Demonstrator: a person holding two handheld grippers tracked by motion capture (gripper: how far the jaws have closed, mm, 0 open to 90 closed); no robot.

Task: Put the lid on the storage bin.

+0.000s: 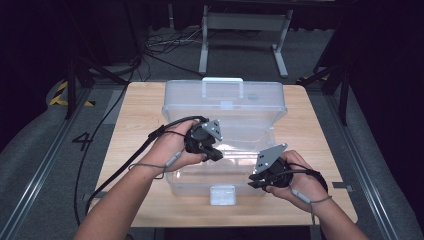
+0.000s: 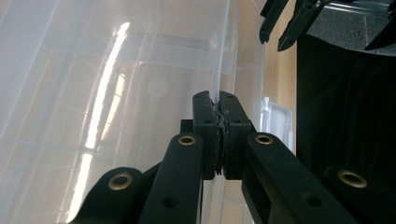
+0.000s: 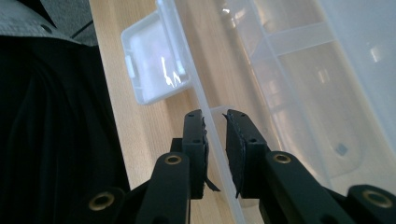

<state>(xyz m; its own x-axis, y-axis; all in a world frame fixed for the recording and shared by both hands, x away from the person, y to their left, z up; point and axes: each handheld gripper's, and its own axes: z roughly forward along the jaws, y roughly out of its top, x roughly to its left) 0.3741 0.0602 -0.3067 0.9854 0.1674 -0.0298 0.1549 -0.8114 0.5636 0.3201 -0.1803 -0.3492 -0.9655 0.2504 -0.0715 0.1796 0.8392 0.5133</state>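
Lifting the lid [image 1: 225,97] of the clear storage box [image 1: 220,182] looks partly done: in the high view's centre the lid stands raised at the back. The left gripper [image 2: 218,116] pinches the lid's thin edge tightly between its pads. The right gripper [image 3: 215,122] straddles that edge with a narrow gap, not yet clamping. Opening fully seems left.

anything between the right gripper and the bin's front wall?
Nothing visible. The right gripper already straddles the rim of the clear bin, its jaws a little apart on either side of it, with the latch tab off to one side. The left gripper is clamped on the rim.
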